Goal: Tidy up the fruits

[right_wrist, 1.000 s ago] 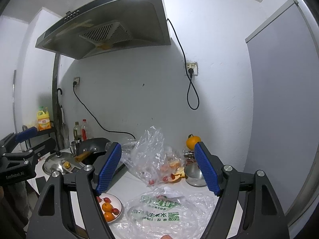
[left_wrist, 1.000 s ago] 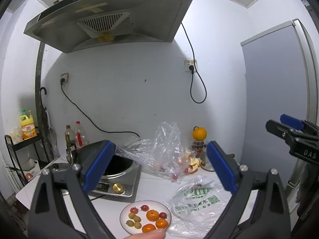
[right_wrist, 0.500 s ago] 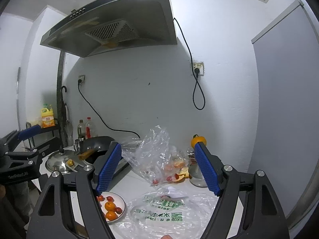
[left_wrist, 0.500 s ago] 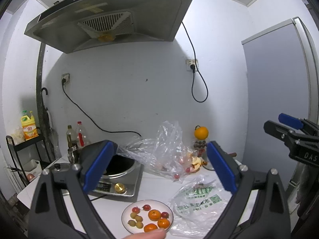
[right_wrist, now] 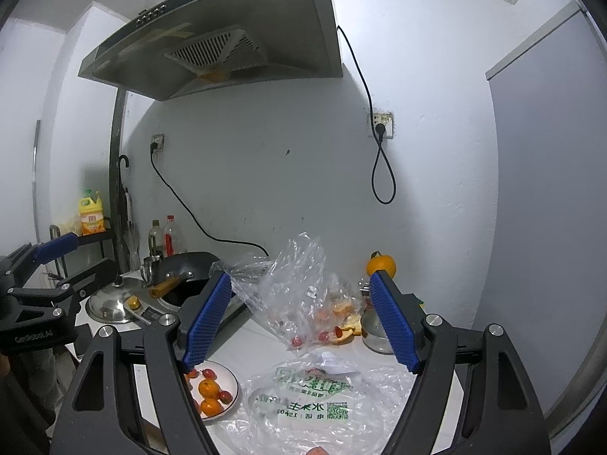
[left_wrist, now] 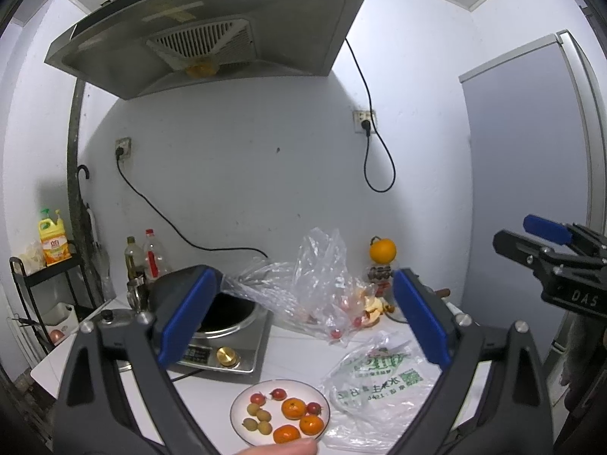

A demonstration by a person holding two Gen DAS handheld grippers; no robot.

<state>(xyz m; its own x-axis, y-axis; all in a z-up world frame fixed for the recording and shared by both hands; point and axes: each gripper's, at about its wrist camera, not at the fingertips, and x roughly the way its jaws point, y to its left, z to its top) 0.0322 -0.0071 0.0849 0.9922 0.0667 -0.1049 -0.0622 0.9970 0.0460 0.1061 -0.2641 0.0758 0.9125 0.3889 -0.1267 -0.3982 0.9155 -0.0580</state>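
A white plate (left_wrist: 238,404) (right_wrist: 229,374) sits near the counter's front edge with small oranges (left_wrist: 293,408), red cherry tomatoes (left_wrist: 279,393) and pale green fruits (left_wrist: 261,415). My left gripper (left_wrist: 303,322) hangs open above it, nothing between its blue pads. My right gripper (right_wrist: 301,320) is open too, held over a flat printed plastic bag (right_wrist: 315,398) (left_wrist: 379,375). Behind stands a crumpled clear bag (left_wrist: 318,284) (right_wrist: 299,284) with more fruit and peel inside. A single orange (left_wrist: 382,251) (right_wrist: 380,265) rests on a jar at the back.
An induction cooker (left_wrist: 227,345) with a black pan (right_wrist: 189,265) stands at left, a steel lid (right_wrist: 110,305) beside it. Bottles (left_wrist: 151,258) and a small steel pot (right_wrist: 375,335) line the wall. A range hood (left_wrist: 212,26) hangs overhead. A grey door (left_wrist: 523,174) is at right.
Both views have tilted down slightly, so the plate and bags sit a little higher in frame. Both grippers stay open and nothing on the counter has moved.
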